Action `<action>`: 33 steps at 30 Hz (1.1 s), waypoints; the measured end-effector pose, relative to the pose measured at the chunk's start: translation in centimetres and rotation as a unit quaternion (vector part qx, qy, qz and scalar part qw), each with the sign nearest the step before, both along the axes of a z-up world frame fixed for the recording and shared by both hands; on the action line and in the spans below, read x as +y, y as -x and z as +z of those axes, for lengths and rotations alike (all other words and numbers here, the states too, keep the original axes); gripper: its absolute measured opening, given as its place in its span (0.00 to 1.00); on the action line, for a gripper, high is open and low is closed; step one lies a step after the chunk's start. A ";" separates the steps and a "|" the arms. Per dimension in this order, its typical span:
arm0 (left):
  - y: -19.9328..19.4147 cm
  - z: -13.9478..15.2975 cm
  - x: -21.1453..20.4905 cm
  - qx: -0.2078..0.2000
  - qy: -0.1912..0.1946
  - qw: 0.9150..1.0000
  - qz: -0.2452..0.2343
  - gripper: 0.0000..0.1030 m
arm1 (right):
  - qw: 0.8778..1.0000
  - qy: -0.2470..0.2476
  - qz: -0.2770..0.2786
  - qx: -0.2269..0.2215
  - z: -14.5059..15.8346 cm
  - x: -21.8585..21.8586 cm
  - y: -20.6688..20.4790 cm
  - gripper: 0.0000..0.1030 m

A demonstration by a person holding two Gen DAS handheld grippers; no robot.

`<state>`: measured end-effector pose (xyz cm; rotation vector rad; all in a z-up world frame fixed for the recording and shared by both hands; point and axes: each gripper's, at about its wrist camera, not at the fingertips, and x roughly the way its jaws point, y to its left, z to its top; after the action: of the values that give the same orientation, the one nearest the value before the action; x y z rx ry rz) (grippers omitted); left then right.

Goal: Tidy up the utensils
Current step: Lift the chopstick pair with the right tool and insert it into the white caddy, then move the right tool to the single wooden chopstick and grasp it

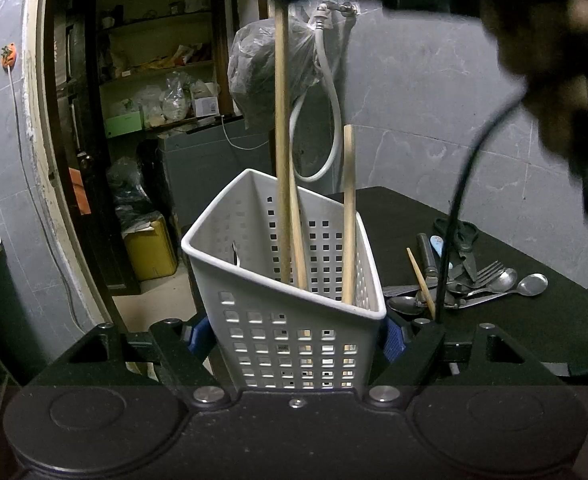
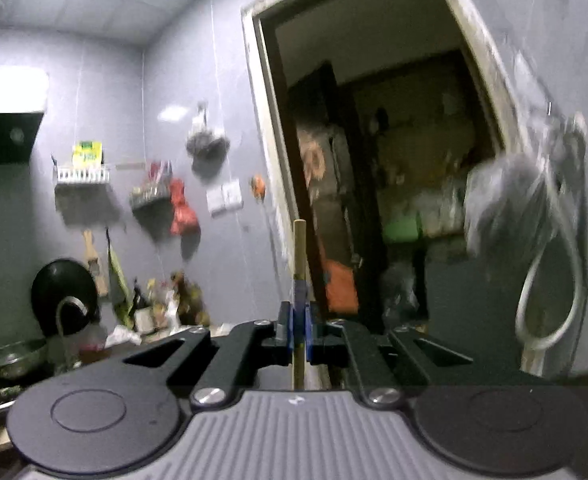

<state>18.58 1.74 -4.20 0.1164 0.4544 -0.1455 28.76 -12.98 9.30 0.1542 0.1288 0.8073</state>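
A grey plastic bag [image 1: 261,76] and white hose [image 1: 330,92] hang on the wall beside a doorway to cluttered shelves [image 1: 157,68].

Three sticks [image 1: 349,216] stand in the basket [image 1: 294,328] (tilted); cutlery [image 1: 490,280] lies on the table [image 1: 534,320] to its right.

No readable text, brand, number or sign in either view. Left wrist view: white box [image 1: 205,106] on the shelf has a dark print patch, too small to make out; green box [image 1: 122,125] below it looks plain. Right wrist view: yellow-green packet [image 2: 87,155] on the wall rack has printing, but motion blur makes it illegible.
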 end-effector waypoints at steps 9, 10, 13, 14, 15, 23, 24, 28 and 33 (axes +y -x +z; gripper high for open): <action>-0.2 -0.3 0.2 0.001 0.003 1.000 -0.007 0.76 | 0.995 0.061 -0.023 0.075 -6.5 1.0 0.8 0.08; -0.2 -0.4 0.2 0.002 0.004 1.000 -0.008 0.76 | 0.994 0.065 -0.025 0.084 -6.9 0.7 1.0 0.17; -0.2 -0.4 0.5 0.002 0.004 1.000 -0.010 0.76 | 0.993 0.059 -0.036 0.097 -7.5 -0.5 2.1 0.59; -0.2 -0.4 0.6 0.003 0.005 1.000 -0.011 0.76 | 0.993 0.054 -0.041 0.096 -7.5 -0.8 2.3 0.60; -0.3 -0.4 0.6 0.004 0.005 1.000 -0.012 0.76 | 0.993 0.051 -0.048 0.095 -7.4 -1.5 2.6 0.61; -0.3 -0.4 0.9 0.005 0.006 1.000 -0.014 0.76 | 0.977 0.055 -0.160 0.128 -8.2 -7.2 2.2 0.87; -0.3 -0.4 0.9 0.005 0.006 1.000 -0.013 0.76 | 0.973 0.060 -0.170 0.143 -8.8 -7.7 1.9 0.88; -0.3 -0.4 0.9 0.005 0.006 1.000 -0.013 0.76 | 0.957 0.076 -0.195 0.199 -11.0 -9.2 1.0 0.97; -0.3 -0.4 0.9 0.005 0.007 1.000 -0.013 0.76 | 0.943 0.106 -0.201 0.245 -13.4 -9.0 1.0 1.00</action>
<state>18.86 2.67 -4.61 0.1090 0.4615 -0.1749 27.77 -22.00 -4.13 0.1678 0.6327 0.3299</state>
